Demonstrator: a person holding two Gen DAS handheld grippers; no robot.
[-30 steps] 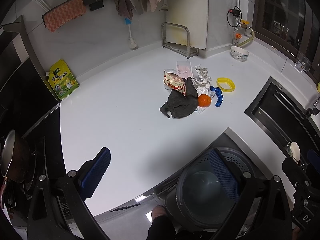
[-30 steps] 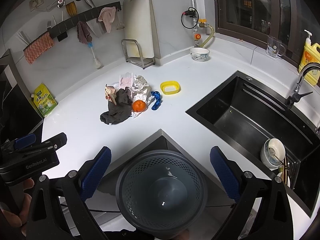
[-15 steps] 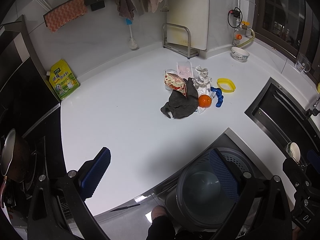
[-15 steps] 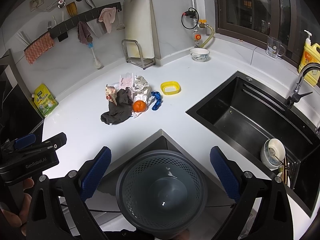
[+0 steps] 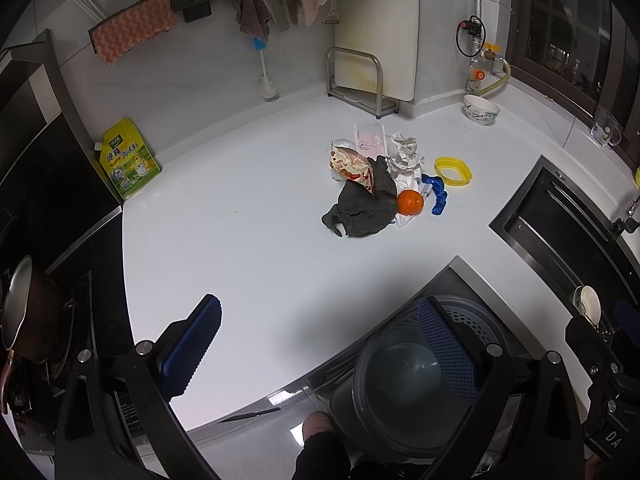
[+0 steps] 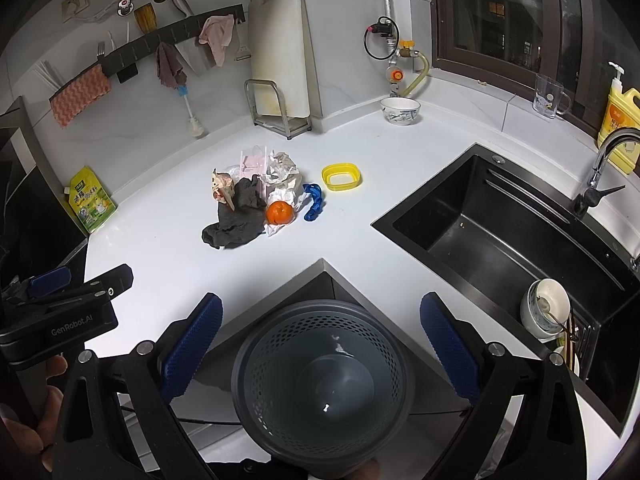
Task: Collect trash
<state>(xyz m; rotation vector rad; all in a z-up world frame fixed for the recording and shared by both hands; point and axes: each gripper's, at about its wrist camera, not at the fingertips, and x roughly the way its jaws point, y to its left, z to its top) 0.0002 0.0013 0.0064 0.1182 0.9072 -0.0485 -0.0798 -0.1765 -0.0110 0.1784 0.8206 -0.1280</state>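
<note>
A trash pile lies mid-counter: a dark grey rag (image 5: pixel 362 208) (image 6: pixel 236 220), a snack wrapper (image 5: pixel 352 166) (image 6: pixel 222 188), crumpled white paper (image 5: pixel 406 152) (image 6: pixel 282 172), an orange (image 5: pixel 410 202) (image 6: pixel 280 212), a blue twisted piece (image 5: pixel 438 194) (image 6: pixel 314 202) and a pink packet (image 5: pixel 370 140). A grey perforated bin (image 6: pixel 324 376) (image 5: pixel 404 380) stands on the floor below the counter corner. My left gripper (image 5: pixel 320 344) is open and empty over the counter's near edge. My right gripper (image 6: pixel 320 344) is open and empty above the bin.
A yellow lid (image 5: pixel 453 170) (image 6: pixel 341 176) lies right of the pile. A black sink (image 6: pixel 500 236) is at right with bowls (image 6: pixel 546 308) in it. A yellow-green pouch (image 5: pixel 126 160), a rack (image 5: pixel 356 80), a bowl (image 6: pixel 400 110) and a stove pan (image 5: pixel 24 316) line the edges.
Both views have shifted very slightly; the pile and bin stay where they were. Both grippers stay open.
</note>
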